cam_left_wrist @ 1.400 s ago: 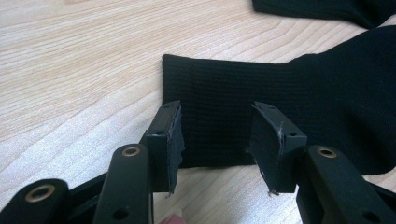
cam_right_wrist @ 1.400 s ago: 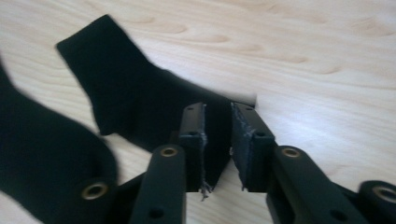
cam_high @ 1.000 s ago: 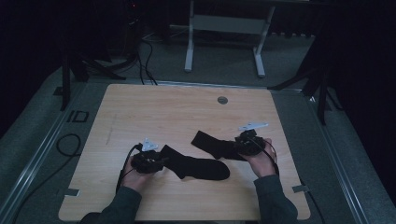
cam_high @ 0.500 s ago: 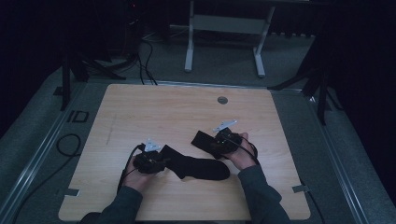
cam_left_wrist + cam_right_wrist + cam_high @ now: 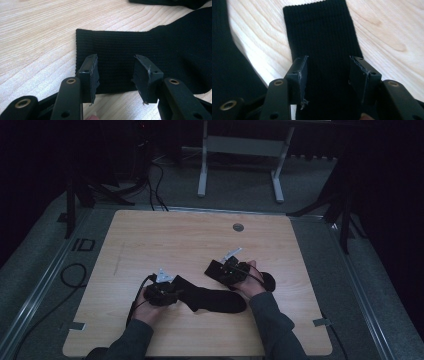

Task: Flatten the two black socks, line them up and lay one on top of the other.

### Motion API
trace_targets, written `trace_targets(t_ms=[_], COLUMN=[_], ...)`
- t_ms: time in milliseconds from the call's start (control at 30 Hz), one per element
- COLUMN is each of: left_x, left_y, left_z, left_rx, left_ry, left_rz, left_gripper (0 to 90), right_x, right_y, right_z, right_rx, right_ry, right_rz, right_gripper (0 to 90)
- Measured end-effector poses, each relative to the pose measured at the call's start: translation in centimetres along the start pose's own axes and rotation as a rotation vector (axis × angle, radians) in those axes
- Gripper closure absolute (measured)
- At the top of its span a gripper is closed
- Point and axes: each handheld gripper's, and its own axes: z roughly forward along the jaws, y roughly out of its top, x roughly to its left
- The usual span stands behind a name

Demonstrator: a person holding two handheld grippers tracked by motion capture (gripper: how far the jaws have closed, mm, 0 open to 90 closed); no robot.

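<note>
Two black socks lie on the wooden table (image 5: pixel 150 240). One sock (image 5: pixel 215 299) stretches across the near middle, and its ribbed cuff (image 5: pixel 112 47) lies flat under my left gripper (image 5: pixel 167 290). That left gripper (image 5: pixel 116 75) is open, its jaws straddling the cuff's near edge. The other sock (image 5: pixel 267 281) lies to the right, partly under a hand. Its cuff (image 5: pixel 322 32) runs between the jaws of my right gripper (image 5: pixel 328 75), which is open. In the high view the right gripper (image 5: pixel 227 269) sits over that cuff end. The first sock (image 5: pixel 227 65) also shows at the left of the right gripper view.
A round cable hole (image 5: pixel 238 227) sits near the table's far edge. Behind the table stands a white metal frame (image 5: pixel 240 145), with cables (image 5: pixel 155 180) on the dark floor. Bare wood spreads across the far and left parts of the table.
The right hand and gripper have moved left and slightly toward the table's middle, onto the cuff end of the right sock. The left gripper has stayed put.
</note>
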Motion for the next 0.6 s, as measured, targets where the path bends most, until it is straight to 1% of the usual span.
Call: trace_targets(t_ms=[33, 67, 233, 333, 500, 600], left_x=[0.01, 0.02, -0.07, -0.12, -0.11, -0.14], left_y=[0.01, 0.01, 0.02, 0.02, 0.02, 0.03], left_z=[0.01, 0.02, 0.08, 0.12, 0.14, 0.14], left_rx=[0.0, 0.0, 0.002, 0.001, 0.0, 0.001], left_ry=[-0.001, -0.001, 0.001, 0.002, 0.001, 0.001], left_rz=[0.0, 0.001, 0.005, 0.006, 0.004, 0.005], left_gripper=[55.4, 55.4, 55.2, 55.2, 55.2, 55.0], right_x=[-0.32, -0.44, -0.33, -0.2, 0.21, 0.39], right_y=[-0.02, -0.03, 0.14, 0.39, 0.63, 0.76], right_z=[0.11, 0.12, 0.18, 0.24, 0.46, 0.58], right_rx=[-0.002, -0.003, 0.004, 0.006, -0.02, -0.03], right_ry=[0.025, 0.033, 0.025, 0.006, -0.012, -0.029], right_rz=[0.029, 0.035, 0.04, 0.071, 0.093, 0.118], right_gripper=[46.9, 46.9, 47.6, 56.0, 69.1, 80.7])
